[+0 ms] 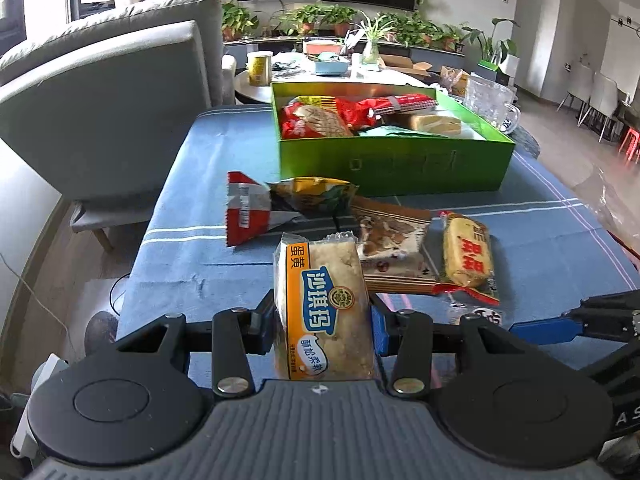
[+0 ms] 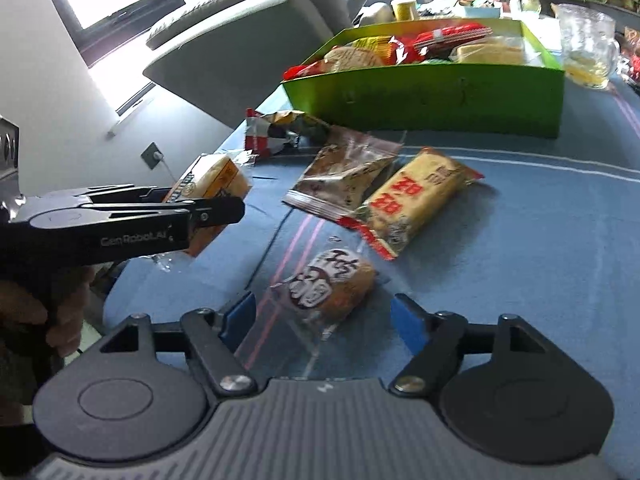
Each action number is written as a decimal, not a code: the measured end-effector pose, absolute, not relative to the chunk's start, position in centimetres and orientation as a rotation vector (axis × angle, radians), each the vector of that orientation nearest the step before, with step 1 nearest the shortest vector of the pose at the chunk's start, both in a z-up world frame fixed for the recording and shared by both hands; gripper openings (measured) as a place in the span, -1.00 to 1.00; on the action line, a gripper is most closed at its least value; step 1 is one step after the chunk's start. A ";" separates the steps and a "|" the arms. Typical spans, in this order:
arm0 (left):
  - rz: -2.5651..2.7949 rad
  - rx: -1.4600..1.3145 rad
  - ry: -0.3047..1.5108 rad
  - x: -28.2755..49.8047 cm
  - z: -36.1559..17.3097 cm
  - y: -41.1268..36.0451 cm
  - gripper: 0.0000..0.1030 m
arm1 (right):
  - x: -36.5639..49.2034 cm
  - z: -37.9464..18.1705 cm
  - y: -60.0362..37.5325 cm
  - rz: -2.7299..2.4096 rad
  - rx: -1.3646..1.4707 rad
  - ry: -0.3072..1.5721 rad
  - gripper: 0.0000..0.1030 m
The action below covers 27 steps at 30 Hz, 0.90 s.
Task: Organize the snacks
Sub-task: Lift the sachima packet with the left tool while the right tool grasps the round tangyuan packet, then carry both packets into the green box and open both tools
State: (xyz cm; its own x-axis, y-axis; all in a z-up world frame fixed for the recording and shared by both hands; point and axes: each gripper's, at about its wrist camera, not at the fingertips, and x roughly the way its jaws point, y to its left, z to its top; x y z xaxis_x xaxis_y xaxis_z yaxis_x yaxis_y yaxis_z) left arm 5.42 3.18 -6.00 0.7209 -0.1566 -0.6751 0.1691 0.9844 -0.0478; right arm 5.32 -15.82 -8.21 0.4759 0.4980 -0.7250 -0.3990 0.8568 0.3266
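My left gripper [image 1: 323,322] is shut on an orange-and-clear pack of egg-yolk rice cake [image 1: 324,308], held above the blue cloth; the same pack [image 2: 214,178] shows in the right wrist view behind the left gripper [image 2: 216,208]. My right gripper [image 2: 324,316] stands open around a round cake in a clear wrapper [image 2: 328,284] lying on the cloth, pads apart from it. A yellow-and-red bar [image 2: 408,196], a brown packet [image 2: 344,170] and a red-and-yellow bag [image 1: 280,204] lie between the grippers and the green box [image 1: 396,168], which holds several snacks.
A blue striped cloth [image 1: 200,256] covers the table. A grey armchair [image 1: 108,112] stands at the left edge. A glass mug [image 1: 490,104] sits right of the box. Behind lie a cluttered round table [image 1: 320,70] and potted plants.
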 end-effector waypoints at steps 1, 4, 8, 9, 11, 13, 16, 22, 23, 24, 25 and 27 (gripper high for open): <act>-0.178 0.013 0.744 5.4 -6.0 3.4 -0.20 | 5.5 -8.3 -15.5 0.550 0.121 0.933 0.34; -0.170 0.002 0.744 5.5 -6.1 4.1 -0.20 | 6.1 -8.4 -14.7 0.545 0.129 0.947 0.39; -0.164 -0.014 0.746 5.5 -6.3 4.7 -0.20 | 6.9 -8.4 -13.8 0.519 0.133 0.951 0.39; -0.163 -0.018 0.746 5.6 -6.4 4.9 -0.20 | 7.1 -8.4 -13.5 0.512 0.127 0.949 0.39; -0.163 -0.025 0.747 5.6 -6.5 5.0 -0.20 | 7.2 -8.4 -12.9 0.502 0.093 0.940 0.39; -0.162 -0.030 0.748 5.6 -6.6 5.2 -0.20 | 7.0 -8.4 -12.4 0.496 0.047 0.928 0.38; -0.161 -0.035 0.749 5.6 -6.8 5.3 -0.20 | 6.8 -8.4 -12.4 0.473 -0.009 0.916 0.30; -0.168 -0.036 0.747 5.4 -6.8 5.0 -0.20 | 7.1 -8.4 -13.3 0.450 -0.010 0.909 0.23; -0.168 -0.037 0.743 5.3 -6.7 5.0 -0.20 | 6.9 -8.4 -13.2 0.449 -0.011 0.904 0.23; -0.168 -0.037 0.740 5.3 -6.6 5.0 -0.20 | 6.8 -8.2 -13.3 0.453 -0.006 0.898 0.22; -0.169 -0.037 0.736 5.4 -6.5 5.0 -0.20 | 6.6 -8.0 -13.4 0.469 0.010 0.891 0.22; -0.175 -0.037 0.727 5.4 -6.0 4.8 -0.20 | 6.3 -7.0 -13.9 0.502 0.053 0.870 0.22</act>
State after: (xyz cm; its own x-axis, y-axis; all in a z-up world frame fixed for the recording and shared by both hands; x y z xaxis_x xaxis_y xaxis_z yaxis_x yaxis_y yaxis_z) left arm 5.38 4.82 -6.00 0.7333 -0.1715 -0.6579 0.1462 0.9848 -0.0938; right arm 6.29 -13.92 -7.05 0.5366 0.4427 -0.7184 -0.4008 0.8829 0.2448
